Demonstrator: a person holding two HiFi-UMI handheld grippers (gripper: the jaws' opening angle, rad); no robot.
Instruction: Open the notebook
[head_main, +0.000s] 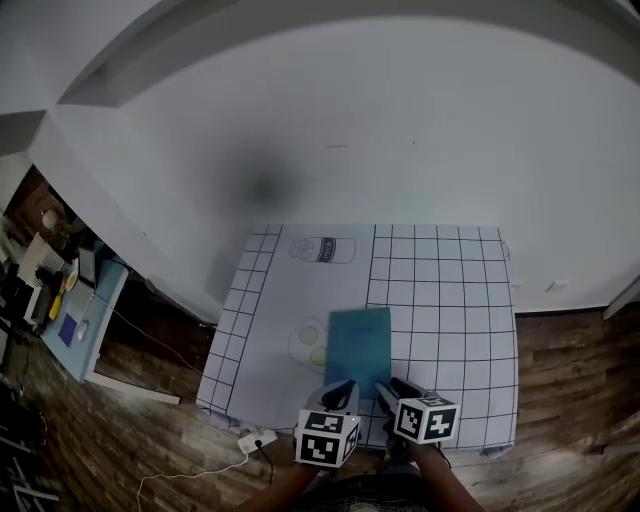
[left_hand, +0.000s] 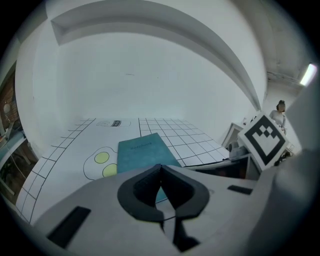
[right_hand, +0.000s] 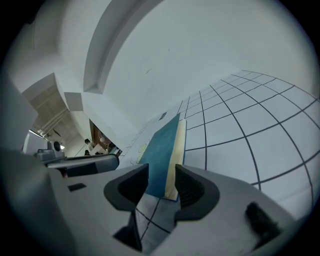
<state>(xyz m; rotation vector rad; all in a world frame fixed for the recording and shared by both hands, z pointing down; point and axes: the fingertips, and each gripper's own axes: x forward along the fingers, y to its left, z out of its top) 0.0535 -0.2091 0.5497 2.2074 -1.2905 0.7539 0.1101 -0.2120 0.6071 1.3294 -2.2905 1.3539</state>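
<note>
Finding: the notebook (head_main: 358, 345) lies closed and flat on the gridded mat (head_main: 450, 300), just ahead of both tools.

Orientation: its long axis runs away from you, with the near short edge towards the grippers. The cover print reads upright from your side. A cream strip of page edges shows along its right side in the right gripper view, so I judge the spine to be on the left and the free edge on the right.

Handling, as judged: light, with a thin cover that will flex rather than lift stiffly. The smooth cover may let the whole book slide on the mat. Take only the cover, at its right free edge near the front corner.

Tools: your left gripper (left_hand: 161, 170) has its jaws closed tip to tip and holds nothing. Your right gripper (right_hand: 161, 180) stands wide apart and holds nothing, and the notebook's near right corner lies in line between its jaws.
</note>
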